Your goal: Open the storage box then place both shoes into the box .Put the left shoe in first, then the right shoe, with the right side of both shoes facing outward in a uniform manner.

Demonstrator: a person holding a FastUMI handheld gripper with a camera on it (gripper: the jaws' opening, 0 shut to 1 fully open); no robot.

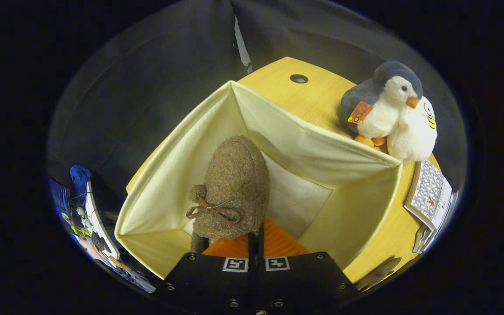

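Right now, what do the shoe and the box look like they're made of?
Shoe: fuzzy brown knit or boucle-like fabric with a nubby matte pile, plus a thin brown bow that may be leather. Box: cream woven cloth with a fine ribbed weave, its walls creased and probably soft-sided. The claw is shut on the shoe's rear.

The heel of the brown fuzzy bow-tied shoe [234, 186] was hidden behind the fingers [278, 243], so their grip on it could not be judged. Blurred clutter [88, 218] beside the cream fabric box [317, 151] stayed unidentifiable.
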